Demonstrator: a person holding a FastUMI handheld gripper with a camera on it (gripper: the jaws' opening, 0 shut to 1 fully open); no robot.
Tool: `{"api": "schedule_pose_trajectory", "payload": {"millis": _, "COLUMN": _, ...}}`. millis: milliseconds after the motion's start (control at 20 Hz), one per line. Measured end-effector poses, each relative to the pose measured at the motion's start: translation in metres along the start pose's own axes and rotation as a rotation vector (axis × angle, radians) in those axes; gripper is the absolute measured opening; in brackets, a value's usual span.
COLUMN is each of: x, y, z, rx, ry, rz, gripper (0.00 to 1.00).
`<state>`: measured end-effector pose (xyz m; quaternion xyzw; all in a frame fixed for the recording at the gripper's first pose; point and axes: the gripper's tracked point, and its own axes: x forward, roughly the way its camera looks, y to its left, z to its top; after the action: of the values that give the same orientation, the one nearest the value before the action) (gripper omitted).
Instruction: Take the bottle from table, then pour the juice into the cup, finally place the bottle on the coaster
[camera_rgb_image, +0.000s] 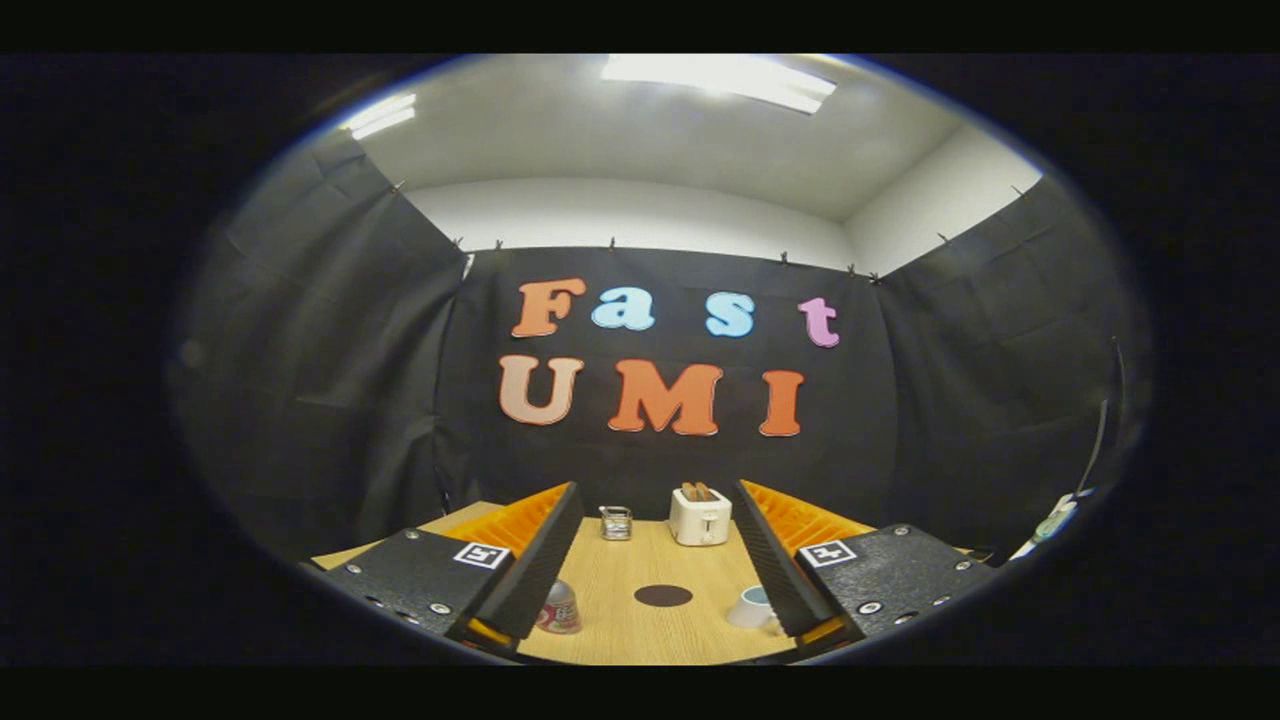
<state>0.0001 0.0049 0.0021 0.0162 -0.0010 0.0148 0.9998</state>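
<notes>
Hand-held gripper (655, 560) spread wide; coaster (663, 596) between fingers.

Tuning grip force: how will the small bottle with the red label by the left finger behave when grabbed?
The small red-labelled bottle stands upright on the wooden table; looking narrow, it may tip if nudged off-centre. Its rounded body could slip or roll if knocked over. Half hidden behind the open gripper's left finger, so its fill and weight cannot be judged.

Jaws spread wide, bare table (620, 590) between, bottle (558, 608) left, cup (752, 606) right
</notes>
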Motion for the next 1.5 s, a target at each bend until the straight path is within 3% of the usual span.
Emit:
{"api": "schedule_pose_trajectory", "payload": {"millis": 650, "x": 0.013, "y": 0.015, "z": -0.037, "rx": 0.007, "ry": 0.03, "rz": 0.018, "gripper": 0.9}}
{"api": "schedule_pose_trajectory", "payload": {"millis": 900, "x": 0.022, "y": 0.038, "z": -0.078, "rx": 0.023, "ry": 0.11, "rz": 0.067, "gripper": 0.9}}
{"api": "schedule_pose_trajectory", "payload": {"millis": 1150, "x": 0.026, "y": 0.046, "z": -0.125, "rx": 0.0, "ry": 0.187, "rz": 0.022, "gripper": 0.9}}
{"api": "schedule_pose_trajectory", "payload": {"millis": 1350, "x": 0.027, "y": 0.072, "z": -0.162, "rx": 0.064, "ry": 0.218, "rz": 0.066, "gripper": 0.9}}
{"api": "schedule_pose_trajectory", "payload": {"millis": 1500, "x": 0.029, "y": 0.075, "z": -0.197, "rx": 0.019, "ry": 0.277, "rz": 0.069, "gripper": 0.91}}
